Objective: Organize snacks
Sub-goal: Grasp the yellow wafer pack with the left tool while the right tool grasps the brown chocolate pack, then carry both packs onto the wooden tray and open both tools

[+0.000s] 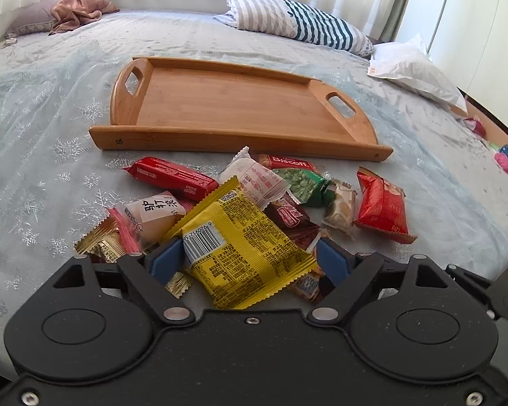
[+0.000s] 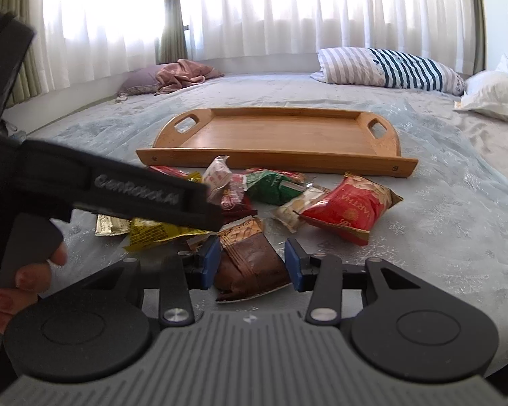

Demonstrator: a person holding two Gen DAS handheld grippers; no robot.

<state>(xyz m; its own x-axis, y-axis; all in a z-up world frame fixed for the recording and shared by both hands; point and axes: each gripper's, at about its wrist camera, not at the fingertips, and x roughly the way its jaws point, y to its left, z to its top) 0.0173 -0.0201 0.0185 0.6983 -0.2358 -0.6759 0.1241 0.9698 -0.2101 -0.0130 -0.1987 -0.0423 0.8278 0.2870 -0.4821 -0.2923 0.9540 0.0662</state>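
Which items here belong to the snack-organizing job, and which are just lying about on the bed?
Part of the job:
- wooden tray, nothing on it
- yellow packet between the left gripper pads
- brown packet between the right gripper pads
- red bag
- green packet

Just lying about:
- striped pillow
- white pillow
- pink cloth

- Left gripper (image 1: 250, 258) straddles a yellow snack packet (image 1: 240, 243), blue pads beside its edges.
- Other wrapped snacks lie heaped around it.
- Bamboo tray (image 1: 220, 135) sits beyond on the bedspread (image 1: 50, 118).
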